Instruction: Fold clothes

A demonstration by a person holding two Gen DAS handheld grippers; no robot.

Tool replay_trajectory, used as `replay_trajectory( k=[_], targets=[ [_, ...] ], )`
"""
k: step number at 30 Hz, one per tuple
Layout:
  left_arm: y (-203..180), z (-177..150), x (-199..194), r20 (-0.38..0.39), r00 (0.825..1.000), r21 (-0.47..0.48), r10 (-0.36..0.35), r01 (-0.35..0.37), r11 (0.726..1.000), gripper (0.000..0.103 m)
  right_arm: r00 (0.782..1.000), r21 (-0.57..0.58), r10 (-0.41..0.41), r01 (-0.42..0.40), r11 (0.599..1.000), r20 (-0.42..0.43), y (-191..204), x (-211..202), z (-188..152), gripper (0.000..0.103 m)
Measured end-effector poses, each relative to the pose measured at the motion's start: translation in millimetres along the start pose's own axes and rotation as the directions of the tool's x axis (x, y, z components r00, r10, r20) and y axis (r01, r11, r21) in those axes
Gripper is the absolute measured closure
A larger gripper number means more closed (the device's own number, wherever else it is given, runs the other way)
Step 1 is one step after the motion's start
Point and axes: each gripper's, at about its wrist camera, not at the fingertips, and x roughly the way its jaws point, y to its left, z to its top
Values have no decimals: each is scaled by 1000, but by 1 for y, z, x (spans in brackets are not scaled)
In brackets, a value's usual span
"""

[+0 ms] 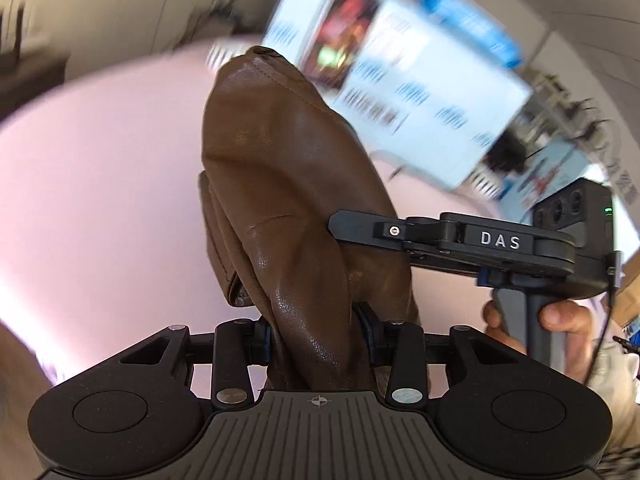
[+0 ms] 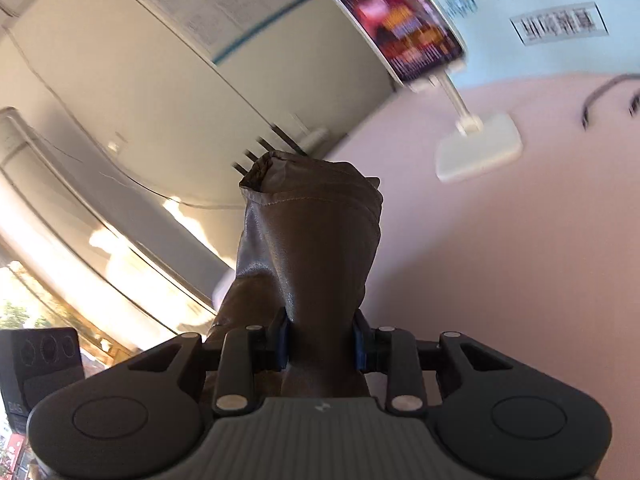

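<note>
Brown leather garment (image 1: 280, 184), glossy and creased, with a stitched hem at its far end, is bunched and lifted above the pink surface (image 1: 100, 184), gripped at two places. Left claw (image 1: 316, 338): blue pads closed tight on a thick fold of the leather, which rises forward from between the fingers and ends in the stitched edge. Right claw (image 2: 320, 340): likewise clamped on a gathered bundle of the same garment (image 2: 312, 240), the material standing up beyond the pads with its seamed opening at the top. In the left wrist view the right claw's black body, lettered "DAS", comes in from the right, its finger touching the garment's side; the person's right hand (image 1: 556, 324) wraps the handle below it. Beyond the garment, a white stand base (image 2: 480, 148) sits on the surface and carries a tilted screen (image 2: 400, 20) with red and pink imagery. A pale blue board with dark printed marks (image 1: 420, 92) lies behind it. A dark cable (image 2: 604, 88) curls on the surface near the right edge. The background is motion-blurred; finer detail is unreadable.
</note>
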Motion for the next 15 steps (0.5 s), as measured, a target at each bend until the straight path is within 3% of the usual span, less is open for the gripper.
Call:
replay_trajectory(
  k=[3, 6, 7, 9, 11, 12, 13, 15],
  targets=[
    [25, 3, -12, 1, 998, -127, -58, 58, 990, 53, 1000, 22, 0, 0, 1000, 19, -5, 3, -7, 52],
    [19, 7, -53, 124, 992, -101, 11, 2, 995, 51, 998, -31, -39, 41, 999, 47, 7, -9, -8, 38],
    [13, 9, -67, 178, 982, -71, 58, -46, 996, 48, 995, -60, -48, 53, 997, 84, 10, -19, -9, 34],
    [-5, 14, -100, 295, 939, -12, 177, -182, 983, 22, 986, -106, -51, 69, 992, 160, 14, -46, -8, 18],
    [-21, 19, -117, 351, 920, 40, 177, -204, 978, 17, 962, -146, -94, 135, 980, 256, 16, -87, -5, 10],
    [-34, 22, -117, 351, 925, 87, 149, -190, 978, 12, 939, -149, -156, 210, 966, 307, 14, -107, -4, 5],
    [-47, 26, -111, 341, 932, 123, 121, -172, 977, 10, 896, -139, -245, 315, 939, 369, 11, -134, -4, 3],
    [-87, 33, -85, 305, 951, 217, 49, -119, 969, 9, 790, -48, -414, 485, 873, 452, -4, -182, -4, 3]
  ],
)
